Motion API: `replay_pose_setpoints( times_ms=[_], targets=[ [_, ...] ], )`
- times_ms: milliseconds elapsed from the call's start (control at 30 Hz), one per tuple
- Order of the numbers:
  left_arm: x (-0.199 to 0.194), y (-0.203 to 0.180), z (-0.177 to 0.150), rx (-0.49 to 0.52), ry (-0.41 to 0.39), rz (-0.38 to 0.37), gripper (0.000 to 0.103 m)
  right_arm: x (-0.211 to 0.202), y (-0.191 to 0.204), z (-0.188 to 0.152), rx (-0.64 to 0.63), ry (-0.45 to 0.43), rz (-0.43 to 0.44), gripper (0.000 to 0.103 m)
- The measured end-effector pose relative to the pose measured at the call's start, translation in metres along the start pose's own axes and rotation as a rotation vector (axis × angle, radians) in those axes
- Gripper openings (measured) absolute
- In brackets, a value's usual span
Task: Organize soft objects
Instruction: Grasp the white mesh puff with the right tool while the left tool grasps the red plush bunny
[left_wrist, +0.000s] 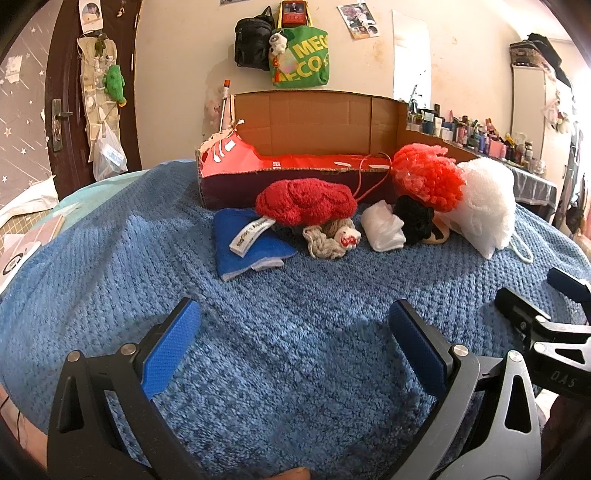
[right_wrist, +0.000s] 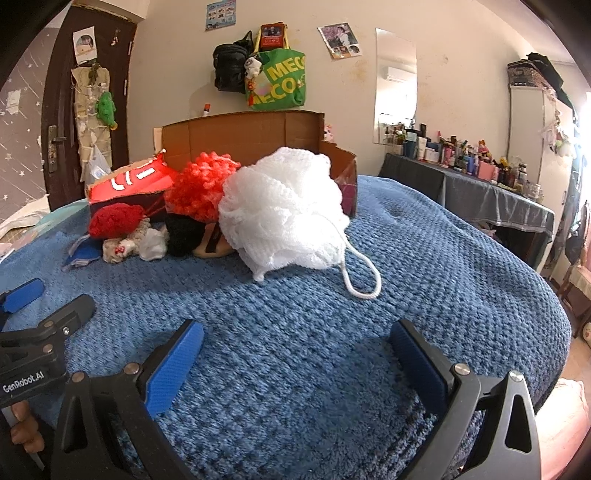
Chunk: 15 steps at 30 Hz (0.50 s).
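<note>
Soft things lie in a row on the blue blanket (left_wrist: 295, 314) before an open cardboard box (left_wrist: 295, 147): a blue cloth (left_wrist: 247, 245), a dark red knitted piece (left_wrist: 304, 201), a beige knitted toy (left_wrist: 332, 240), a white cloth (left_wrist: 382, 229), a black fuzzy piece (left_wrist: 415, 218), an orange-red pom (left_wrist: 428, 177) and a white mesh pouf (left_wrist: 487, 206). My left gripper (left_wrist: 295, 347) is open, well short of them, empty. My right gripper (right_wrist: 295, 363) is open too, in front of the pouf (right_wrist: 284, 210), nothing between its fingers.
The box (right_wrist: 240, 136) has a tall brown back flap and red inner lining. Bags (left_wrist: 299, 55) hang on the wall behind it. A door (left_wrist: 62, 92) stands at left. A cluttered dark table (right_wrist: 480, 192) sits right of the bed. The right gripper's tip (left_wrist: 535, 317) shows in the left view.
</note>
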<state>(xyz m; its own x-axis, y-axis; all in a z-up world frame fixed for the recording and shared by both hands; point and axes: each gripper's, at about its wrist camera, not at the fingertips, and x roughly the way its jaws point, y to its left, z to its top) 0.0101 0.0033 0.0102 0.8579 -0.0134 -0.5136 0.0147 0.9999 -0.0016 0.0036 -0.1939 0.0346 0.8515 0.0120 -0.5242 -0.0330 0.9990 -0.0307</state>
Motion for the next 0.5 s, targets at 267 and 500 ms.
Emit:
replay_pose_setpoints(
  times_ms=[267,500],
  targets=[
    [-0.006,0.001,0.014,0.008,-0.033,0.005,0.103,0.000,0.005,0.018,-0.008,-0.028,0.014,0.103],
    [0.001,0.007,0.035,-0.002,-0.020,-0.010,0.103,0.002,0.006,0.038,-0.004,-0.049,0.017,0.103]
  ],
)
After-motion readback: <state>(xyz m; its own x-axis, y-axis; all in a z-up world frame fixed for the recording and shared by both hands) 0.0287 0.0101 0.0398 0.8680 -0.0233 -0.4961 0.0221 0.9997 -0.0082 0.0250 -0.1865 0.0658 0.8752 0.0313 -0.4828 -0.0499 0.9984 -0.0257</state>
